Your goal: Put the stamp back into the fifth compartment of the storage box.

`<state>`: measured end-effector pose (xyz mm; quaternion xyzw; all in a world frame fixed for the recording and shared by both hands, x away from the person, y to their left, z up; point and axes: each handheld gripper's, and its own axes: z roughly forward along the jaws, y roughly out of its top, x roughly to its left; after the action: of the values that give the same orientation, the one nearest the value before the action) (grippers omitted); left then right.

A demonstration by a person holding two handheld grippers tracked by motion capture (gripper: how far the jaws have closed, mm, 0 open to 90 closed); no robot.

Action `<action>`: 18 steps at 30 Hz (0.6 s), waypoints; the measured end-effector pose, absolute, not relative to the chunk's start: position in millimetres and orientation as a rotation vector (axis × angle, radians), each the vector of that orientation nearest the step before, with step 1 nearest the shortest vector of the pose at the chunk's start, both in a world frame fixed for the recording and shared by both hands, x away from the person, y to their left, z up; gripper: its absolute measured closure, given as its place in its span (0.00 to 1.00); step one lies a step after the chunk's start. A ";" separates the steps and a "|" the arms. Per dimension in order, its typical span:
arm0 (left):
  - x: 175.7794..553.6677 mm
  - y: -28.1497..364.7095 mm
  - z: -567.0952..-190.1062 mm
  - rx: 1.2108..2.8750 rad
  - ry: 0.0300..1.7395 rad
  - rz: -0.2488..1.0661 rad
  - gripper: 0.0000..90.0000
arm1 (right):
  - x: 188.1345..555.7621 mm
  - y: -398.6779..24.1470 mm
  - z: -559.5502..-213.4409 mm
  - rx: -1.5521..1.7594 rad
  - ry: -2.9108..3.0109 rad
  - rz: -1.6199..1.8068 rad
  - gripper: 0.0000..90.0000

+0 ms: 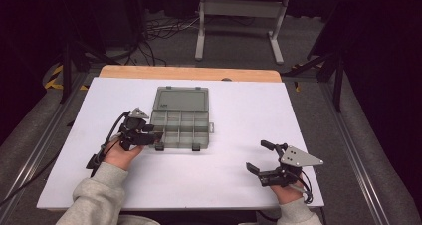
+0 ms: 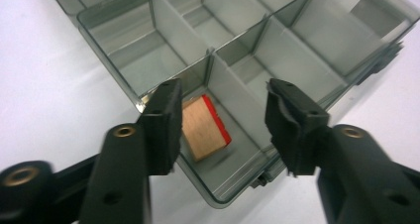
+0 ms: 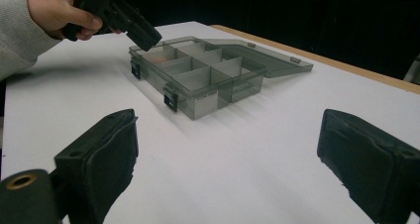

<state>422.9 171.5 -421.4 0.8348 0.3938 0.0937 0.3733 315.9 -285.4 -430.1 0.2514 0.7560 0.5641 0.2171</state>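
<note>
A grey see-through compartment box (image 1: 201, 121) lies open mid-table, its lid (image 1: 180, 98) folded flat on the far side. In the left gripper view a wooden block with a red edge (image 2: 204, 127) rests on the floor of the box's near corner compartment (image 2: 247, 149). My left gripper (image 2: 225, 87) hovers just above that compartment, open, its pads clear of the block. From above, my left gripper (image 1: 149, 136) sits at the box's front left corner. My right gripper (image 1: 256, 156) rests open near the table's front right, with nothing between its fingers (image 3: 106, 149). The box (image 3: 198, 80) stands ahead of it.
The white tabletop (image 1: 239, 185) has a wooden strip (image 1: 189, 73) along its far edge. Behind it stand a grey frame (image 1: 241, 8) and floor cables (image 1: 164, 28). A sleeve and hand (image 3: 54, 11) hold the left gripper over the box.
</note>
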 end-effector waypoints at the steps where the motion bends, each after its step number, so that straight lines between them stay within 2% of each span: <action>1: 422.1 171.6 -420.3 2.129 1.002 0.240 0.48 | 315.9 -285.4 -430.1 0.697 2.094 1.564 0.11; 11: 408.8 175.1 -397.2 2.036 0.868 0.230 0.11 | 318.0 -284.0 -430.2 0.692 2.095 1.573 0.11; 15: 405.1 181.1 -389.0 1.963 0.851 0.175 0.10 | 319.5 -283.0 -430.2 0.686 2.097 1.574 0.11; 18: 399.9 182.3 -384.3 1.960 0.827 0.206 0.07 | 320.3 -282.2 -430.1 0.681 2.098 1.579 0.11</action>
<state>399.9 182.3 -384.3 0.8038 0.3390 0.0843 0.4815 320.3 -282.2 -430.1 0.2453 0.7558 0.5687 0.2127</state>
